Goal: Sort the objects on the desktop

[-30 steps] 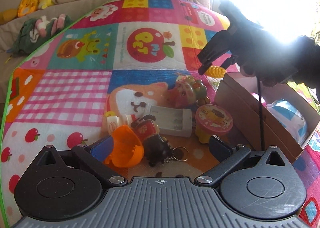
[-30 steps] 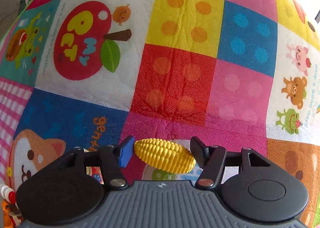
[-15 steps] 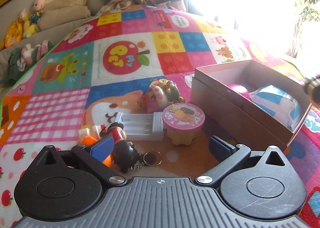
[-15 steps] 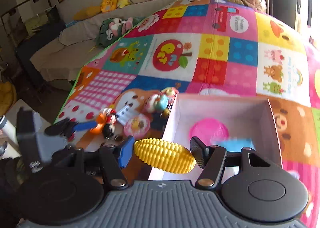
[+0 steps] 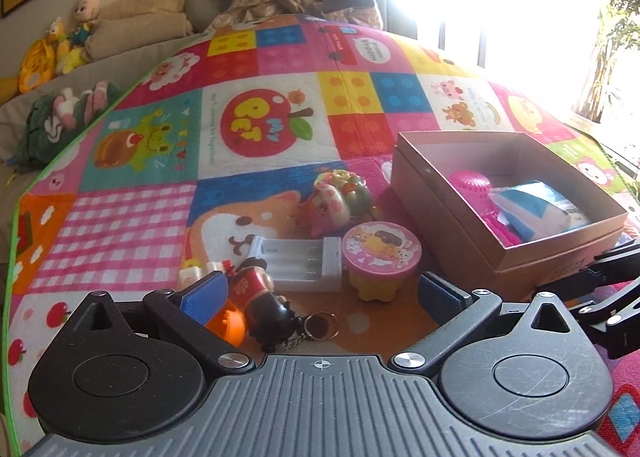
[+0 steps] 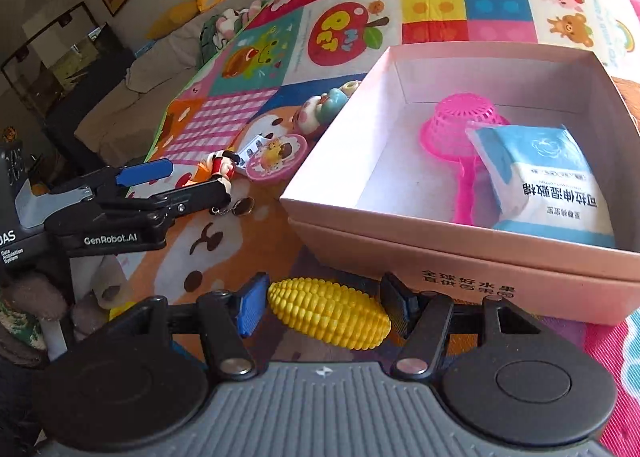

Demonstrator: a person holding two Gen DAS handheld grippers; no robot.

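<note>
Right hand-held gripper (image 6: 324,311) clamped on yellow toy corn (image 6: 328,313) just before near wall of open cardboard box (image 6: 460,257); left hand-held gripper (image 5: 320,289) jaws apart, empty, over toy figure keychain (image 5: 264,301) on play mat (image 5: 120,217).
</note>
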